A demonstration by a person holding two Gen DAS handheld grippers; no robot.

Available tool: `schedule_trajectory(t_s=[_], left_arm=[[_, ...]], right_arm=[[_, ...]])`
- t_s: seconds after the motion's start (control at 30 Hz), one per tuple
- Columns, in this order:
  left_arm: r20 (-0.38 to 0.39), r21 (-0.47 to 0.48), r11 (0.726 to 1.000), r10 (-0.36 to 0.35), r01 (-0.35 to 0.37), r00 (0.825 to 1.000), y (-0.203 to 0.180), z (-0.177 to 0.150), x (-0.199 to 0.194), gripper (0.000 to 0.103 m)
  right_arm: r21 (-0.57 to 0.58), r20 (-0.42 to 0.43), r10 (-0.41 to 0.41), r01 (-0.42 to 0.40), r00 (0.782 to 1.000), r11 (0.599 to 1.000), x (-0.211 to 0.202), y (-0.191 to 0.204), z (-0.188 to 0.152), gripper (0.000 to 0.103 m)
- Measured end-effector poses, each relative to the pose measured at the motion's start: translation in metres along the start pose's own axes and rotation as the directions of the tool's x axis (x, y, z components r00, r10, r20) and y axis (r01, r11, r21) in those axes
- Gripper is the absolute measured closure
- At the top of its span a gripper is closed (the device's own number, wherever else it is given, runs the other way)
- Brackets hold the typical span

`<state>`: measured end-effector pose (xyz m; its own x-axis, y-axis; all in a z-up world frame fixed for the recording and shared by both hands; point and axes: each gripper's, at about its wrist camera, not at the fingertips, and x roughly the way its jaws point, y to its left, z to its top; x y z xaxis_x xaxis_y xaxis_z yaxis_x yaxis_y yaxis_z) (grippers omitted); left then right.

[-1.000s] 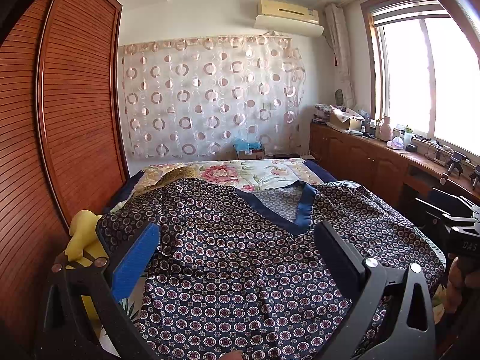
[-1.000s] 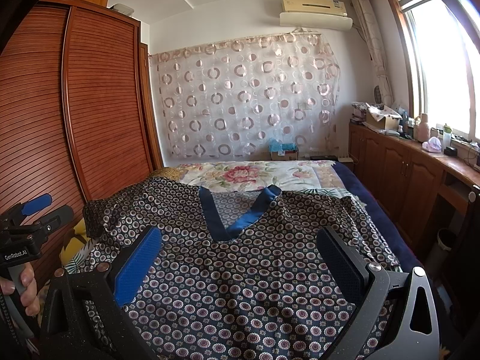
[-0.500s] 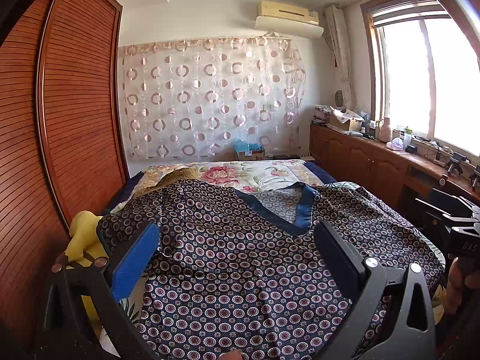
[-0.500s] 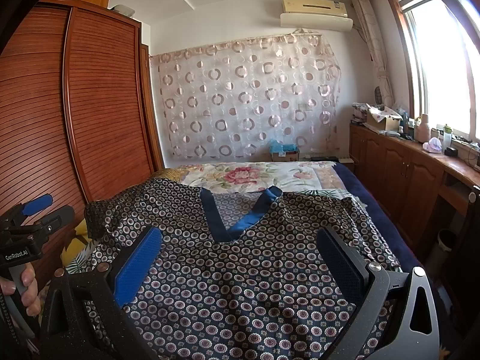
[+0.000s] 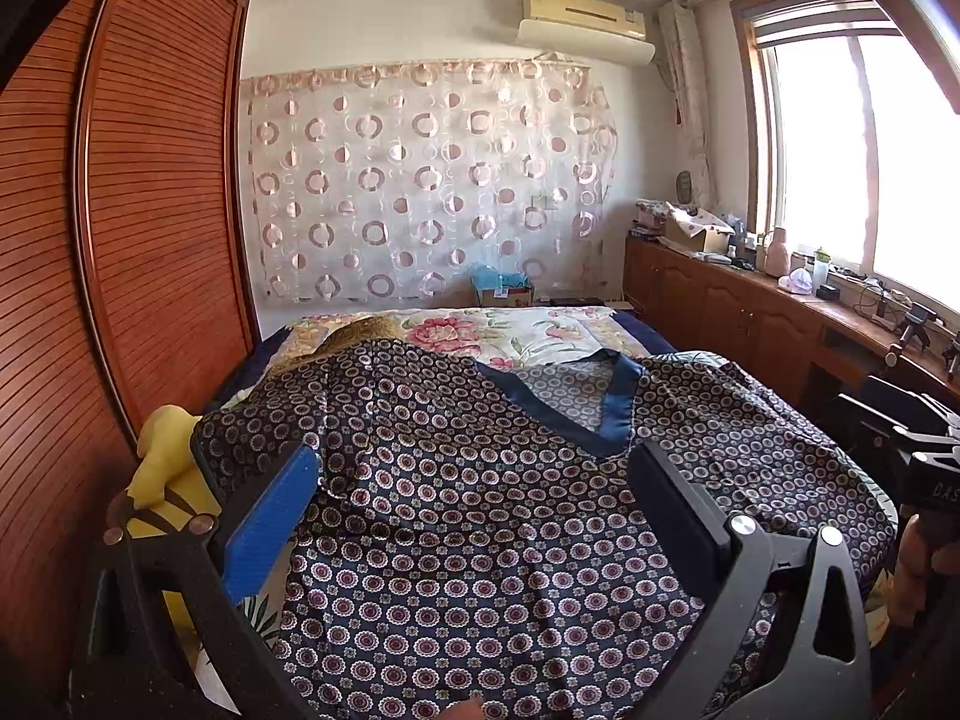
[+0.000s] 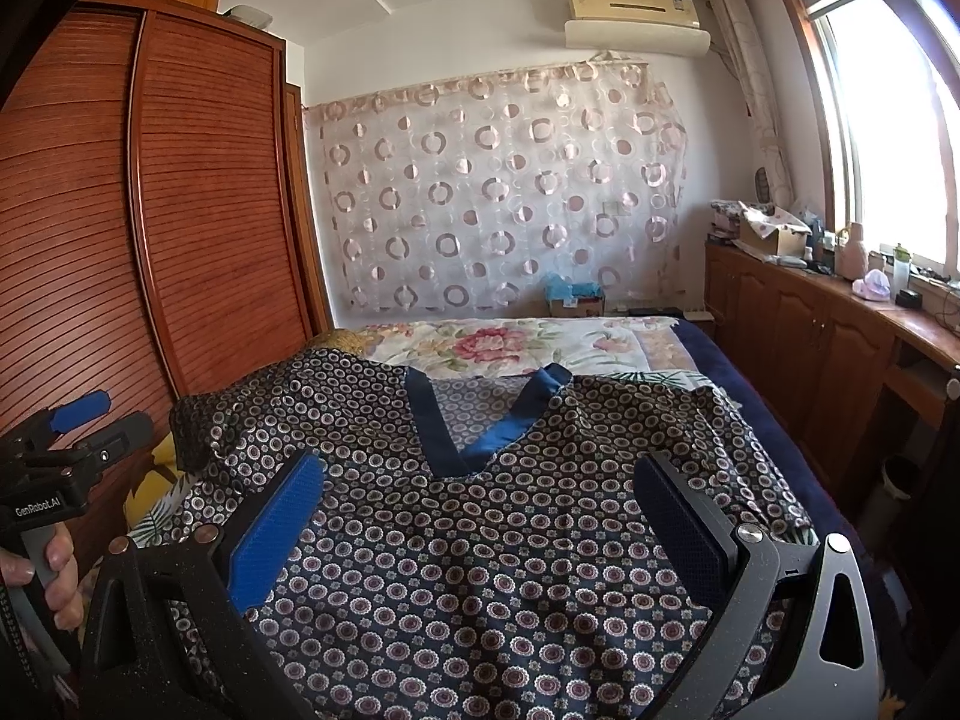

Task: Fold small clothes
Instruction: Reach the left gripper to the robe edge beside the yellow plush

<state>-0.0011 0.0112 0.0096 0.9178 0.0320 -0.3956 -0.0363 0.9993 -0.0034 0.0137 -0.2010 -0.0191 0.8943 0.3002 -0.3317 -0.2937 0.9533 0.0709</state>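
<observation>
Left wrist view: our left gripper (image 5: 474, 516) and right gripper (image 6: 480, 519) hover wide open, empty.
Patterned top (image 5: 480, 510) lies straight ahead below both jaws, neckline (image 6: 480, 420) pointing away.

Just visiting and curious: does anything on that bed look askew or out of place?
Mostly the patterned top: spread across the bed but not flat, its left sleeve bunched and folded back. A yellow soft toy is wedged at the bed's left edge beside the wardrobe. Both grippers hover open, holding nothing.
</observation>
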Motion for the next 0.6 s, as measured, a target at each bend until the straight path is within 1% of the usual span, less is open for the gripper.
schedule_trajectory(t_s=[0.23, 0.47, 0.6], left_arm=[[-0.034, -0.008, 0.999, 0.036, -0.037, 0.999, 0.018, -0.013, 0.02, 0.0], [-0.068, -0.02, 0.997, 0.075, -0.076, 0.995, 0.043, -0.022, 0.036, 0.0], [-0.086, -0.03, 0.994, 0.098, -0.101, 0.991, 0.061, -0.026, 0.044, 0.0]], right_arm=[[-0.028, -0.012, -0.008, 0.007, 1.0, 1.0, 0.019, 0.004, -0.003, 0.0], [-0.071, -0.041, 0.011, -0.014, 0.999, 0.997, 0.045, 0.015, -0.004, 0.0], [-0.101, -0.021, -0.004, 0.002, 1.0, 0.995, 0.064, 0.022, -0.005, 0.0]])
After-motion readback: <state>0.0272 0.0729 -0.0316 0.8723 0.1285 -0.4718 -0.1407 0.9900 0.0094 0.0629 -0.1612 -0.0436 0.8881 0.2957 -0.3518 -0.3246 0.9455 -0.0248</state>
